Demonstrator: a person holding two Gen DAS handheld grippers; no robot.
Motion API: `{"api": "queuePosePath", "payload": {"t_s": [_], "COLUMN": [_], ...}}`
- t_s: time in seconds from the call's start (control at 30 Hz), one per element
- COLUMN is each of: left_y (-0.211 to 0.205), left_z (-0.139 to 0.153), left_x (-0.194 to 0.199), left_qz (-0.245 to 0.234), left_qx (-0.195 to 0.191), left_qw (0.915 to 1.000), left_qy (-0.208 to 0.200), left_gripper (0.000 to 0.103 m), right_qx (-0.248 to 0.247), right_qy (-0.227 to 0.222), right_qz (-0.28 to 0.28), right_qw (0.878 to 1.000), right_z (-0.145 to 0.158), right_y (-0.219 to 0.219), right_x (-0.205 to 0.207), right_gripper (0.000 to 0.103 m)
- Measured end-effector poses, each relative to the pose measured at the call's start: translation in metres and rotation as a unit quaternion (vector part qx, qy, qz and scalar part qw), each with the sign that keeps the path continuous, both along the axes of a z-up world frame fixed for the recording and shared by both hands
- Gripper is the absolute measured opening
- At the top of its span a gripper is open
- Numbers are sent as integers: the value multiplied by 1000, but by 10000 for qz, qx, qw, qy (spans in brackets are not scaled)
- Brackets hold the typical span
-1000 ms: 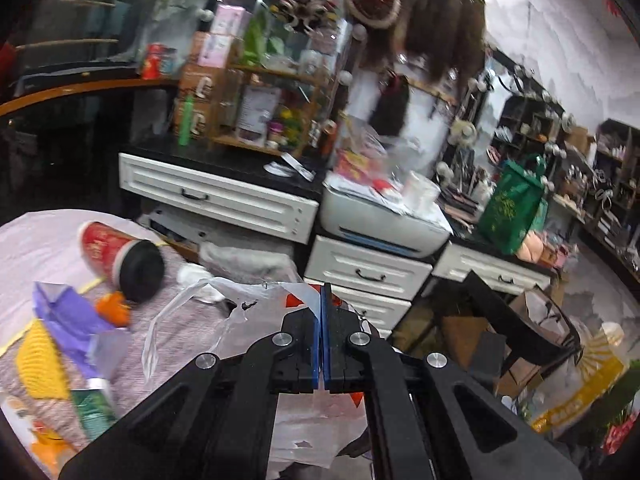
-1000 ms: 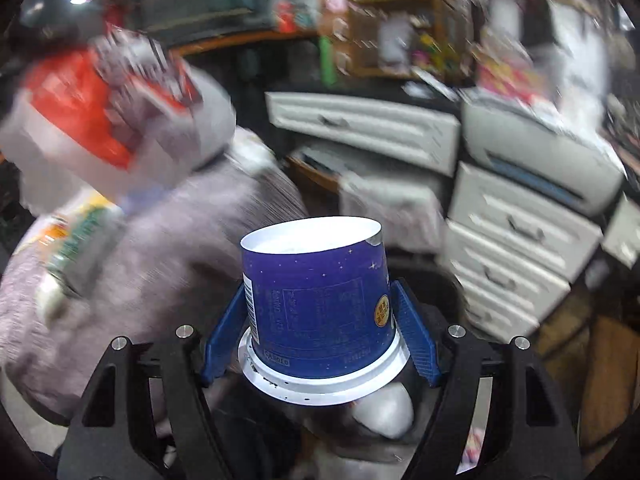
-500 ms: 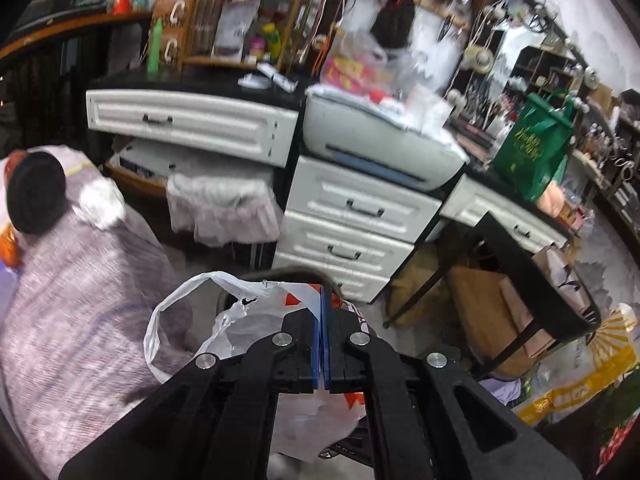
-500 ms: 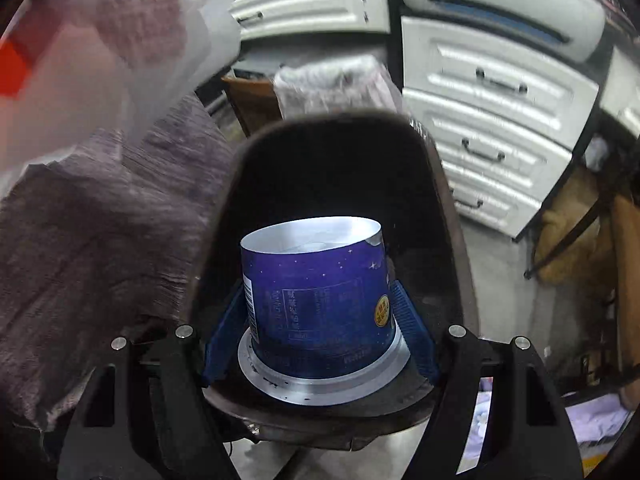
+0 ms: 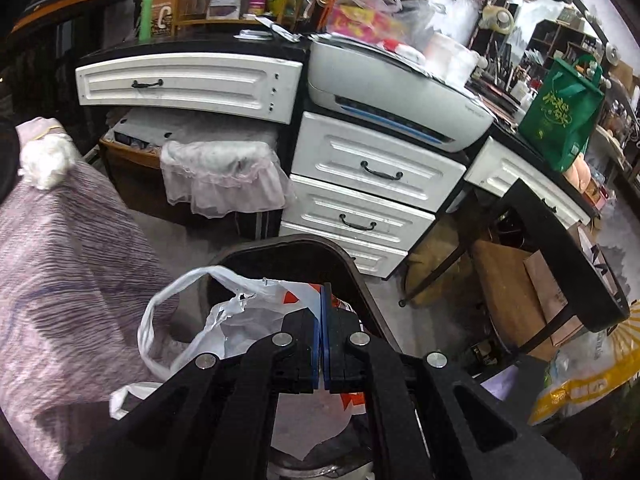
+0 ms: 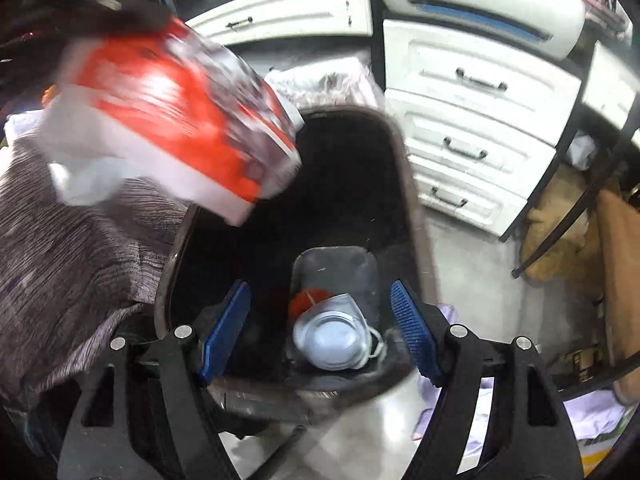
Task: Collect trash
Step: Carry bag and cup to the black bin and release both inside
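1. The left gripper (image 5: 322,312), at bottom centre of its view, has its 2 jaws pinching the white and red plastic bag (image 5: 240,328) above the dark trash bin (image 5: 352,264).
2. The right gripper (image 6: 320,332) stands spread and empty over the bin (image 6: 408,184).
3. A cup (image 6: 332,340) lies on the bin's floor, lower centre.
4. The bag (image 6: 168,120) hangs blurred at upper left.
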State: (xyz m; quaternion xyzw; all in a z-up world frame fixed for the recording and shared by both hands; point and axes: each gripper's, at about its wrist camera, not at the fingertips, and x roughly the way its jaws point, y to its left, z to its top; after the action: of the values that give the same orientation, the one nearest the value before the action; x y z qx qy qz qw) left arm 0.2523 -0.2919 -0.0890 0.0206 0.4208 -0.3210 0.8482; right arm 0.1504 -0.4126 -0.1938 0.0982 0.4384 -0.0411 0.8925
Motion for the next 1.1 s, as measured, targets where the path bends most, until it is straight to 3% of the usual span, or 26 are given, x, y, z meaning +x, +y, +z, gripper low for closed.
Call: {"api": "queuePosePath", "payload": {"t_s": [0.27, 0.57, 0.6, 0.7, 0.87, 1.03, 1.1], "left_y": [-35, -47, -46, -38, -22, 6, 18], "left_z": [-43, -72, -72, -63, -32, 20, 37], "left_x": [-6, -10, -12, -19, -38, -70, -81], "left_qz": [-271, -355, -361, -374, -351, -335, -382], "left_qx": [345, 815, 813, 593, 208, -212, -313], "left_qw": [9988, 9949, 9948, 9965, 9991, 9973, 9952], "left_qy": [238, 484, 491, 446, 141, -612, -843], "left_gripper": [2, 6, 12, 53, 68, 98, 97], "right_qx": [-227, -113, -100, -66, -89, 4, 64], "right_qy": [-206, -267, -276, -338, -426, -573, -683], "right_qz": [-351, -867, -912, -1057, -1189, -1095, -966], "right_qw": [9989, 9958, 9954, 9938, 9920, 9923, 9930], "right_z": [23, 24, 24, 26, 36, 53, 63], "right_y": [-25, -51, -53, -56, -58, -49, -42], "right_x": [-58, -81, -81, -82, -86, -87, -85], "right_gripper": [73, 73, 73, 73, 73, 73, 73]}}
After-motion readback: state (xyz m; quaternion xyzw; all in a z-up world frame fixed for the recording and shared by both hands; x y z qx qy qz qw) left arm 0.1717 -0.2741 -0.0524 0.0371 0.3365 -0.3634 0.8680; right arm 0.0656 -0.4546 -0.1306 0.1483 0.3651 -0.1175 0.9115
